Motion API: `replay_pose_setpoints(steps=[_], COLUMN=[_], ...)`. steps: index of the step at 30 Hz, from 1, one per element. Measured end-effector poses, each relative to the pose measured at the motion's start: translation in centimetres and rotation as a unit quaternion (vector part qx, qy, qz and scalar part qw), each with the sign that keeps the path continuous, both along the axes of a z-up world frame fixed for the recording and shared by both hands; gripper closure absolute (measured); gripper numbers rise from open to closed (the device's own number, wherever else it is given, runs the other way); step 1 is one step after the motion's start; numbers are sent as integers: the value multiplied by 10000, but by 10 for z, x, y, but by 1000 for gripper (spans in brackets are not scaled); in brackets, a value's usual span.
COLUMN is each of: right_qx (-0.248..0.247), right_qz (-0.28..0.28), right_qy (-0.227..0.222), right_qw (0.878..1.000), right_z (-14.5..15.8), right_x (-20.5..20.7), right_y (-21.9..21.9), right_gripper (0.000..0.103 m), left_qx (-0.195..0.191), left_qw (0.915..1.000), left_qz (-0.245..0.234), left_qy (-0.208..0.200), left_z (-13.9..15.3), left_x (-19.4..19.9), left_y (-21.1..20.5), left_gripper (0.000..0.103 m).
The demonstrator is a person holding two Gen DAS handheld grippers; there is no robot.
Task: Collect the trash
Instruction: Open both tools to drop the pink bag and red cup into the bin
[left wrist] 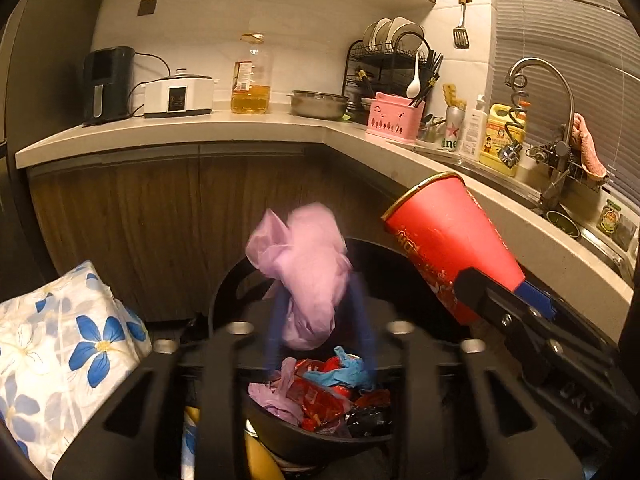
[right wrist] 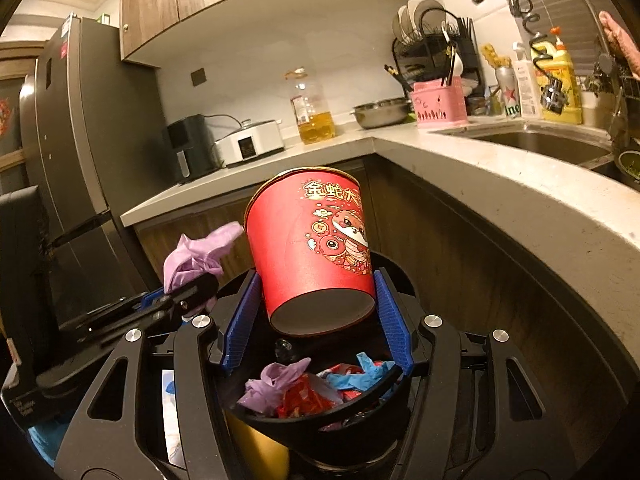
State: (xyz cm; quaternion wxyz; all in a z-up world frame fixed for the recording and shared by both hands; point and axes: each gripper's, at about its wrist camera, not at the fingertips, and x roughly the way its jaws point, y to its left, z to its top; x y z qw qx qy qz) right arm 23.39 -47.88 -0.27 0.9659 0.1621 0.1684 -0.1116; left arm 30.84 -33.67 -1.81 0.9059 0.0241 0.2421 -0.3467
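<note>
Lilac crumpled glove (left wrist: 306,276) above the black trash bin (left wrist: 320,436), between the blurred blue fingers (left wrist: 276,328) of the left gripper (left wrist: 320,336); jaws parted, pads seemingly off the glove, though blur makes contact hard to judge. Red paper cup (right wrist: 312,248) tilted over the same bin, clasped at its base by the right gripper (right wrist: 316,320), blue pads pressing both sides, printed cartoon facing the right wrist view. Inside the bin: lilac and blue gloves (right wrist: 360,372) and red wrappers (right wrist: 304,396). Blue-flowered package (left wrist: 68,356) left of the bin. Behind, an L-shaped bench (left wrist: 224,128) carrying an oil bottle (left wrist: 251,76), steel bowl (left wrist: 318,104), pink basket (left wrist: 394,116) and sink tap (left wrist: 540,80).
</note>
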Motion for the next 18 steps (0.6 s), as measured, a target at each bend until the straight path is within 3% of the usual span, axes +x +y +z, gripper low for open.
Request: replay_pose_setpoints(steps=[2, 6, 8, 13, 18], right_qx=[49, 57, 66, -208, -565], right_qz=[26, 10, -8, -52, -76], right_qy=[39, 191, 243, 453, 570], right_qw=[10000, 9998, 9997, 9987, 9967], right_z=[-3, -7, -7, -6, -3], right_x=[4, 9, 9, 2, -12], right_y=[-3, -9, -10, 6, 39], right_gripper=[45, 44, 36, 19, 10], left_qx=[-34, 23, 46, 89, 442], left_qw=[10000, 9996, 9984, 9938, 9859], left_qz=[66, 269, 557, 1105, 1605], left_qy=[47, 71, 54, 24, -197], left_z=[-3, -6, -7, -2, 1], left_x=[3, 7, 8, 0, -23], left_y=[5, 20, 32, 61, 85], left_gripper=[45, 32, 23, 16, 13])
